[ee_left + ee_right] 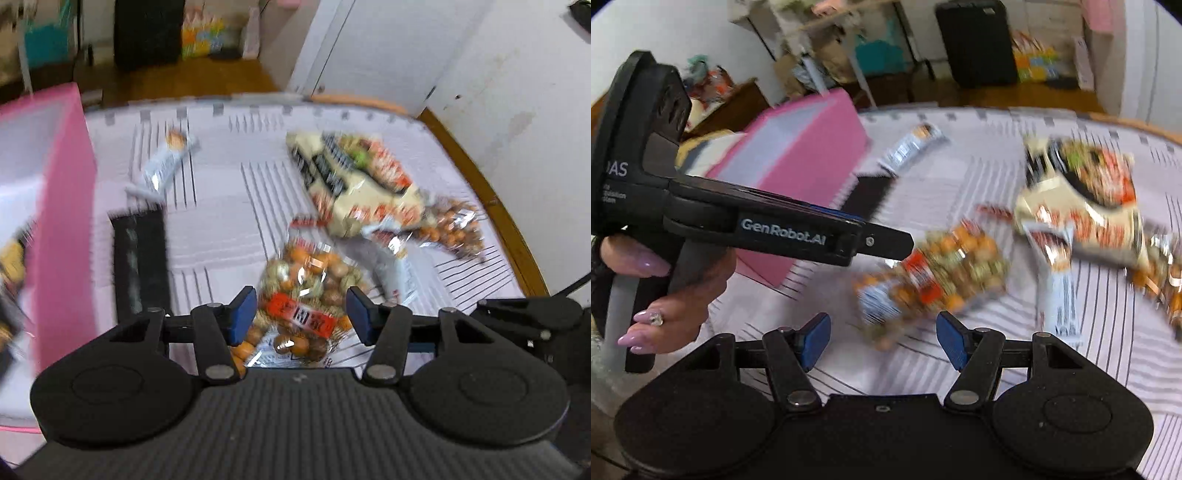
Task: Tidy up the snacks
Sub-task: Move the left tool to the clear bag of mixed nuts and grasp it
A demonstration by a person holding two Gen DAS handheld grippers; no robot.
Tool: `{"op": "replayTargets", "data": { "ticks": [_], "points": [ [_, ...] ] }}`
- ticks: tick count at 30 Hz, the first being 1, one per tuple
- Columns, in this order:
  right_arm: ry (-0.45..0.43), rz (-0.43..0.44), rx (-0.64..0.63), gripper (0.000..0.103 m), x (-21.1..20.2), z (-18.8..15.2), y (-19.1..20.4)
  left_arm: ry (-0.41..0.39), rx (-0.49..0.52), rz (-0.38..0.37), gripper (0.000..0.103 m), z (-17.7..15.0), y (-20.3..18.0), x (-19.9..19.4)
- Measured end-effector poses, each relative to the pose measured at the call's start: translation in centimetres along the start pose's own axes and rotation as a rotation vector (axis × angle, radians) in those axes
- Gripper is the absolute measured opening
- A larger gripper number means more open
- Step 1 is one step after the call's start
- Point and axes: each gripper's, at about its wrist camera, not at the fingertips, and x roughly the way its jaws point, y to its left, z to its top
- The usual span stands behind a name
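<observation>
A clear bag of mixed nuts with a red label (306, 295) lies on the striped tablecloth, between the open blue pads of my left gripper (301, 314), which hovers over it. It also shows in the right wrist view (934, 273), ahead of my right gripper (882, 339), which is open and empty. A large cream snack bag (354, 181) (1082, 199) lies further right, over another nut bag (450, 229). A small blue-white bar (166, 162) (912, 147) lies at the far side. A pink box (55, 192) (801, 162) stands at the left.
A black rectangular patch (140, 258) lies on the cloth beside the pink box. The table's wooden edge (491, 206) curves along the right, close to a white wall. The left gripper's body (757, 225), held in a hand, crosses the right wrist view.
</observation>
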Motion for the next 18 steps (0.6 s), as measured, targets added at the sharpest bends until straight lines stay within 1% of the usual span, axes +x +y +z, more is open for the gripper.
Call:
{"op": "replayTargets", "data": {
  "ticks": [2, 3, 5, 7, 9, 11, 12, 14, 15, 17, 18],
  "points": [
    [0.012, -0.03, -0.013, 0.069, 1.5, -0.5, -0.4, 0.017, 0.007, 0.037, 0.053, -0.7, -0.1, 1.6],
    [0.017, -0.036, -0.012, 0.069, 2.1, -0.7, -0.5, 0.016, 0.005, 0.039, 0.053, -1.1, 0.0, 2.0],
    [0.009, -0.028, -0.018, 0.069, 3.1, -1.1, -0.6, 0.005, -0.007, 0.046, 0.053, -1.4, 0.2, 2.7],
    [0.006, -0.014, -0.003, 0.069, 4.0, -1.3, -0.7, -0.018, -0.006, 0.084, 0.053, -1.6, 0.6, 3.1],
    [0.012, -0.002, 0.016, 0.072, 4.8, -1.6, -1.0, -0.045, -0.016, 0.104, 0.053, -1.4, 1.2, 3.7],
    [0.01, 0.006, 0.022, 0.074, 5.6, -1.8, -1.1, -0.034, -0.037, 0.122, 0.067, -1.0, 2.2, 4.7],
    [0.008, 0.006, 0.019, 0.076, 5.7, -1.8, -0.9, -0.031, -0.047, 0.118, 0.067, -0.7, 2.6, 4.8],
    [0.005, -0.004, -0.012, 0.078, 6.0, -1.7, -0.4, -0.008, -0.064, 0.084, 0.067, -0.5, 3.1, 4.9],
    [0.001, -0.013, -0.027, 0.078, 6.0, -1.7, -0.1, 0.02, -0.071, 0.045, 0.066, -0.4, 3.4, 5.0],
    [0.007, -0.024, -0.033, 0.079, 6.0, -1.6, 0.2, 0.094, -0.123, -0.061, 0.065, -0.5, 4.0, 5.3],
    [0.009, -0.024, -0.026, 0.08, 6.1, -1.4, 0.2, 0.12, -0.146, -0.086, 0.065, -0.6, 4.1, 5.3]
  ]
}}
